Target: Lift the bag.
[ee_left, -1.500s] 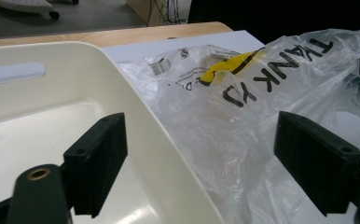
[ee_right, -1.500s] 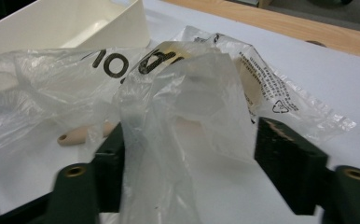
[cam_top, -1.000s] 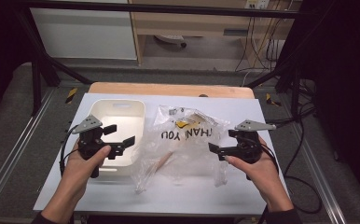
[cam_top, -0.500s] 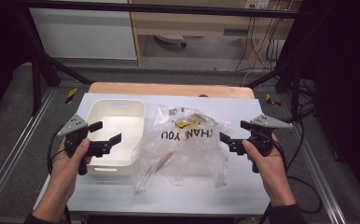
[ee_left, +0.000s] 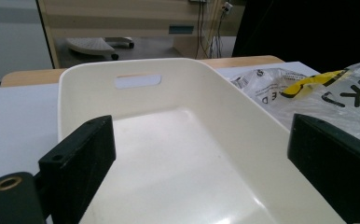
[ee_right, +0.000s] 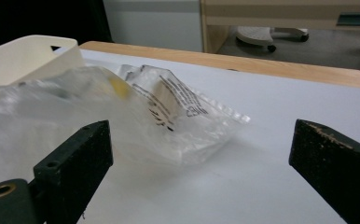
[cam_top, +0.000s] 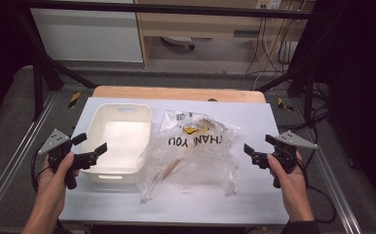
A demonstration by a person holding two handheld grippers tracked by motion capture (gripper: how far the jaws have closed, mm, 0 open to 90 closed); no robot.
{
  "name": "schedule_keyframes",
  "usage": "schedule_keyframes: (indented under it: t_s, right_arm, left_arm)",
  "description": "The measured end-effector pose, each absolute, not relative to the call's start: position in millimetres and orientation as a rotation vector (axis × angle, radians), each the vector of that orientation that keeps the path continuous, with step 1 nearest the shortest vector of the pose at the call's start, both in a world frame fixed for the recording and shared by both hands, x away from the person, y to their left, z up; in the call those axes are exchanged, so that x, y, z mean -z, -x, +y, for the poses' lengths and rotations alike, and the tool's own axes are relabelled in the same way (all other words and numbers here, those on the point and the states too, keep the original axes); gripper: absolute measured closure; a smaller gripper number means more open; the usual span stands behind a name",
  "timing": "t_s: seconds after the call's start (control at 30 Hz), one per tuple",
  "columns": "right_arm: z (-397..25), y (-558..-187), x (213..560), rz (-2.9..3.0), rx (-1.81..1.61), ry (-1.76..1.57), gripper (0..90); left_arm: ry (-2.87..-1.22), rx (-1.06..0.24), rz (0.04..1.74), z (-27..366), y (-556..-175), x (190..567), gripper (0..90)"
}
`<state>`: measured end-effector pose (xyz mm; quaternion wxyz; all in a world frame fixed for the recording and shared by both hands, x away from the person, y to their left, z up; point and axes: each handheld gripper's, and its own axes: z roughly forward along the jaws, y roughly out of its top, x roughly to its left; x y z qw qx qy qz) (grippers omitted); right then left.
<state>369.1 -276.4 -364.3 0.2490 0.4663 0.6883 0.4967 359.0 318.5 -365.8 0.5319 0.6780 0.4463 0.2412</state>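
A clear plastic bag [cam_top: 196, 148] printed "THANK YOU" lies crumpled in the middle of the white table [cam_top: 254, 200], with something yellow and a pale stick-like item inside. Left of it stands an empty cream bin [cam_top: 120, 141] with handle slots. My left gripper [cam_top: 89, 146] is open at the bin's left front edge; the bin [ee_left: 169, 154] lies ahead between its jaws, the bag [ee_left: 327, 88] off to the right. My right gripper [cam_top: 258, 150] is open just right of the bag, facing it, and holds nothing; the bag [ee_right: 122, 116] spreads before it.
The table's wooden far edge [cam_top: 176, 92] borders a floor with a cabinet [cam_top: 86, 34], a chair base [cam_top: 176, 41] and hanging cables [cam_top: 269, 44]. Metal frame rails [cam_top: 10, 161] run along both sides. Bare table surface lies in front of and right of the bag.
Both grippers have drawn outward and back: the left from over the bin toward the table's left edge, the right away from the bag toward the right edge. Both stayed open.
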Motion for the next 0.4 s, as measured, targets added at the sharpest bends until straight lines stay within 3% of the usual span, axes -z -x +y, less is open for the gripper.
schedule_keyframes:
  t_s: [0.4]
  right_arm:
    - [-296, -353, 419, 1.824, -1.287, -1.335, 6.4]
  left_arm:
    - [-1.520, -0.606, 1.096, 347, -339, 389, 7.1]
